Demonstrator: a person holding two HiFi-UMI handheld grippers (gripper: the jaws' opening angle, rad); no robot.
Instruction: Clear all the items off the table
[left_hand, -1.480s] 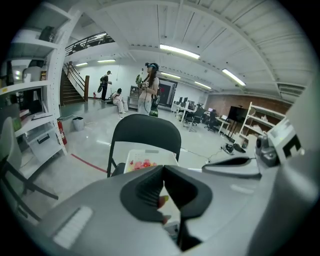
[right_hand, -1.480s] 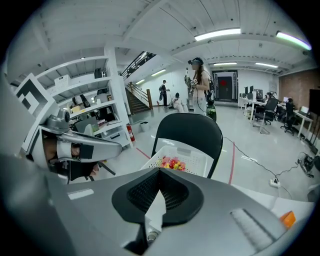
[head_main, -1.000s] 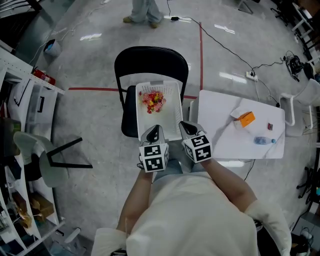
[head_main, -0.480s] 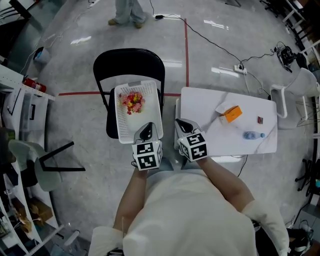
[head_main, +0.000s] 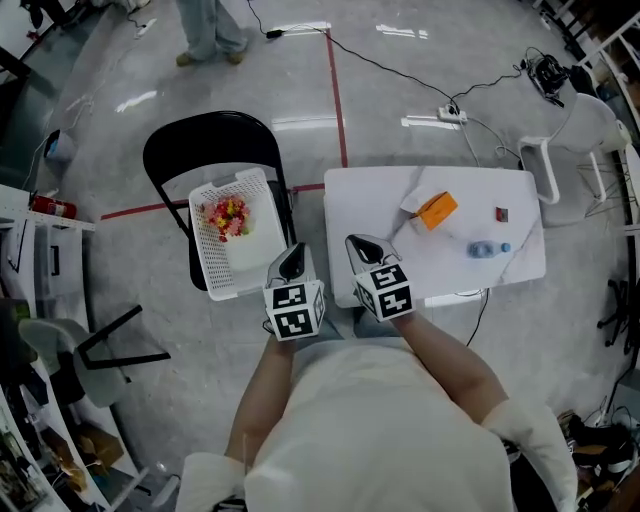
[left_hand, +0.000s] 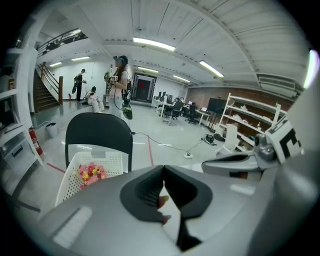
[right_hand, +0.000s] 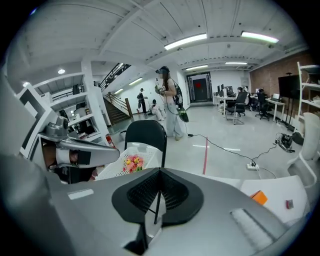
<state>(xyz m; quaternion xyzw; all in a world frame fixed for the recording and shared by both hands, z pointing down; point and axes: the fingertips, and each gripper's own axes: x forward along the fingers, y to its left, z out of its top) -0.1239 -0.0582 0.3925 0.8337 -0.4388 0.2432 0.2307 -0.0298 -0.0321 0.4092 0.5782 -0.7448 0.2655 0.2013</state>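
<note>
orange box (head_main: 437, 210) lies on the white table (head_main: 370, 200), ahead and to the right of my right gripper (head_main: 362, 247), touching a white packet (head_main: 412, 203) on its near-left side. further right of that gripper i see a clear bottle (head_main: 487, 249) lying on its side, and beyond it a small red thing (head_main: 501, 214) too small to make out. all of these are well apart from both grippers.

my right gripper hangs over the table's near left edge with its jaws pressed together and nothing between them. my left gripper (head_main: 291, 262) is just beside it, off the table, jaws together at the tips; a reddish and yellow-green speck shows in the slit behind them and i cannot tell what it is.

ahead and to the left of the left gripper, a white basket (head_main: 205, 255) rests on a black chair (head_main: 200, 135), holding a bunch of red and yellow bits (head_main: 227, 216). a red tape line (head_main: 336, 90) runs across the floor beyond.
</note>
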